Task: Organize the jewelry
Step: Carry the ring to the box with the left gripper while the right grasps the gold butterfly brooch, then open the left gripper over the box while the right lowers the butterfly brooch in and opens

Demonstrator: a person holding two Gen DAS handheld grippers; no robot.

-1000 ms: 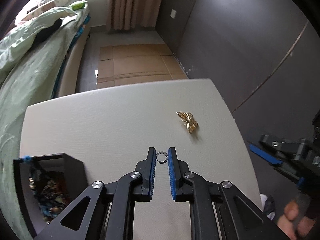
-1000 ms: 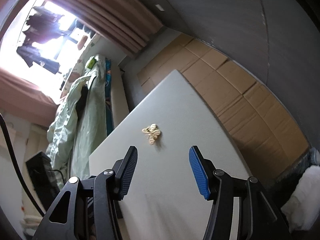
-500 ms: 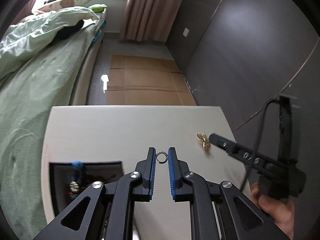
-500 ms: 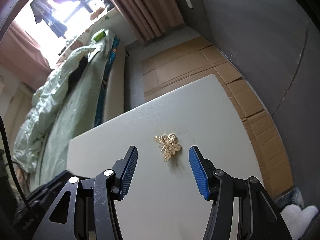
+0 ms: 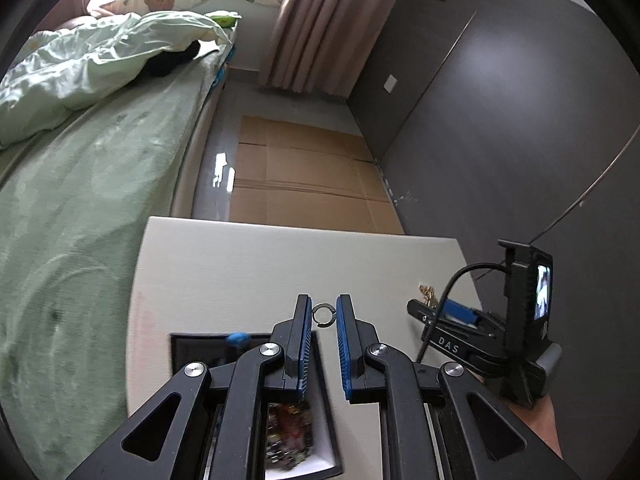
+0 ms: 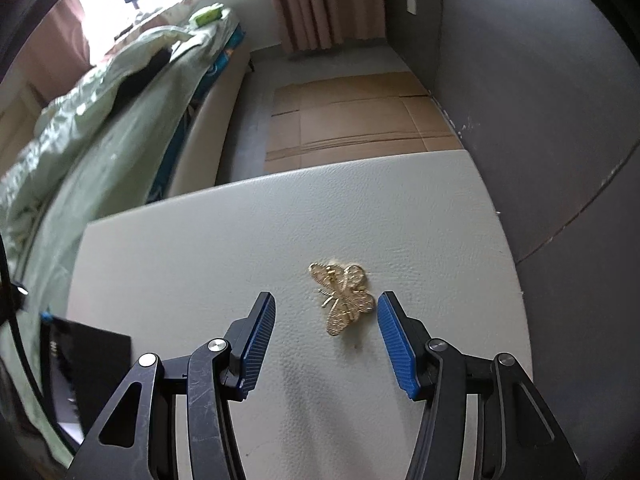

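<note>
a small silver ring (image 5: 323,315) sits pinched between the blue pads of the left gripper (image 5: 323,316), held in the air above the near edge of a pale leather-look table (image 5: 248,272). directly beneath the gripper's frame lies an open black jewelry box (image 5: 244,340), its tray already showing a tangle of beads and colored pieces, though the contents are blurred and hard to sort by eye. a gold butterfly brooch (image 6: 342,297) lies flat on the table top, well apart from the box. the right gripper (image 6: 326,318) hangs low over it with its jaws spread wide, one pad on each side of the brooch and neither touching it. in the left wrist view only a sliver of the brooch (image 5: 427,294) shows past the right tool's tip.

judging from how things lie, the sorting looks well advanced: several pieces are in the box, the ring appears ready to be dropped in, and the brooch is the one loose item visible on the table. what seems left is releasing the ring over the tray, then closing on the brooch and carrying it across. beyond the table, a bed (image 6: 100,120) with green bedding, flattened cardboard (image 6: 352,116) on the floor and a dark wall (image 5: 500,120) frame the scene.
</note>
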